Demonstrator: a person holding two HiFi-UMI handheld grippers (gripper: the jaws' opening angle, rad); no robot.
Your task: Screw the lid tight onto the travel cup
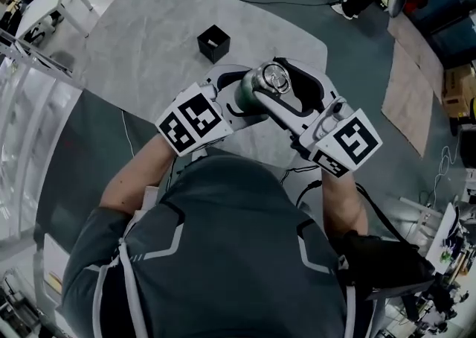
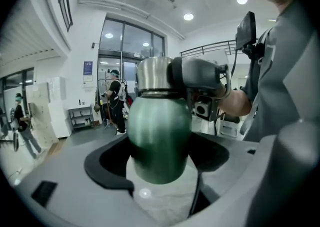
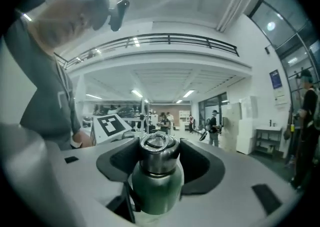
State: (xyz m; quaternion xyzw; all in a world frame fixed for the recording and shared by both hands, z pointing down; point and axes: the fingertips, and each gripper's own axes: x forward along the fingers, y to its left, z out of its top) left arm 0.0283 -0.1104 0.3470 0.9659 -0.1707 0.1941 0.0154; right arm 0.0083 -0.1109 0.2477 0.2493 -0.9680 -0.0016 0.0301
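The left gripper (image 2: 160, 161) had its fingers clenched on the green body of the travel cup (image 1: 248, 98), which was held clear above the surface (image 1: 141, 39). The right gripper (image 3: 159, 153) had its fingers clamped on the steel lid (image 1: 275, 77) — seated on the cup's neck. Farther off, a black box (image 1: 214, 43) stood on the surface.

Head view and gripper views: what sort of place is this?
Probably a large open lab or workshop hall, not a home. A mezzanine railing runs above the floor, there are tall glass entrance doors, and a loose cable trails across the floor beyond the table.
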